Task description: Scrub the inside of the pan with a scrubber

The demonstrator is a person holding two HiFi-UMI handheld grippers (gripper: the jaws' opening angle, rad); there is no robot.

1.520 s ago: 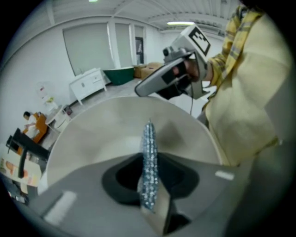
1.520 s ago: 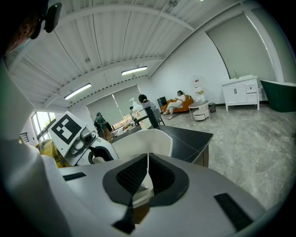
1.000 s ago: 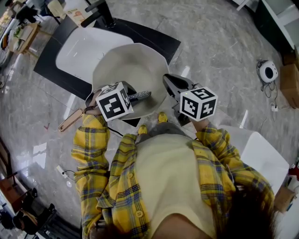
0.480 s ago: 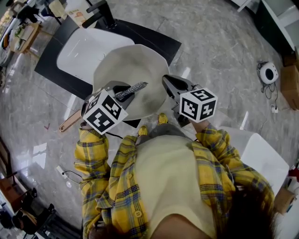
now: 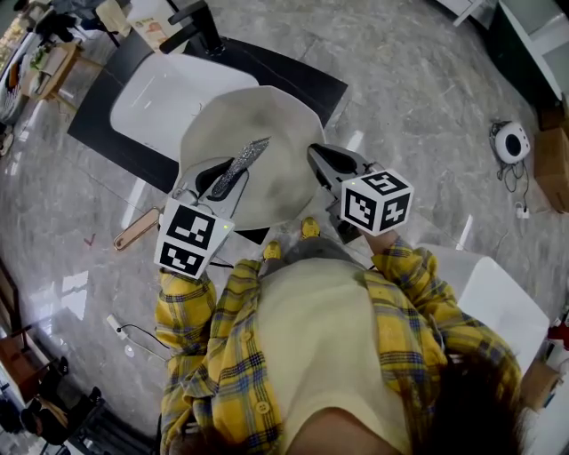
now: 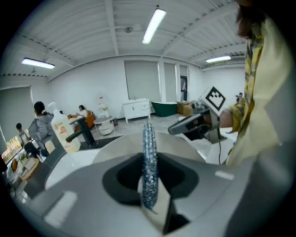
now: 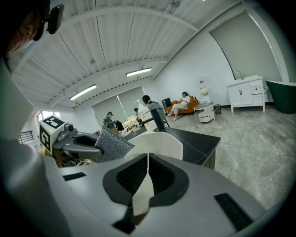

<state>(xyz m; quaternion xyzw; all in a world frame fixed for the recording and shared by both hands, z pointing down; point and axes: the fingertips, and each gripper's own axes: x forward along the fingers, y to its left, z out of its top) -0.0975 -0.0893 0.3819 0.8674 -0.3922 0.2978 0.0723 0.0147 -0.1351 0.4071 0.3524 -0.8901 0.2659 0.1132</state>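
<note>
Left tongs (image 5: 220, 180) (image 6: 149, 185): nearly closed, clamped on the scrubber (image 5: 242, 164) (image 6: 149, 152). The scrubber is a flat silver mesh pad held edge-on, sticking out past the tips.

Right tongs (image 5: 322, 163) (image 7: 147, 176): closed on a thin pale edge, the rim of the pan (image 5: 258, 124) (image 7: 159, 141). The grip is at about 3 o'clock on the rim in the head view.

Scrubber location: over the pan's inside, left of centre, pointing toward 1 o'clock. Can't tell if it touches the pan surface. The right gripper view shows the pad (image 7: 113, 144) just beside the pan wall.

Pose: the left gripper comes in from 7 o'clock, with its marker cube (image 5: 187, 238) low and toward the body. The right gripper comes in from 4 o'clock, pointing to 10 o'clock, marker cube (image 5: 376, 200) above the plaid sleeve (image 5: 418, 275). Both forearms are close to the torso.

Edges and room:
- White sink (image 5: 169, 93) sits at 10 o'clock of the pan, and the pan overlaps its near corner.
- Faucet (image 5: 197, 22) is at 11 o'clock, well apart.
- Black tabletop (image 5: 293, 75) borders the pan from 12 to 2 o'clock.
- A wood-coloured handle (image 5: 133, 229) is at 8 o'clock, just outside the left cube. Can't tell if it belongs to the pan.
- Bare floor (image 5: 418, 80) lies beyond 2 to 3 o'clock.
</note>
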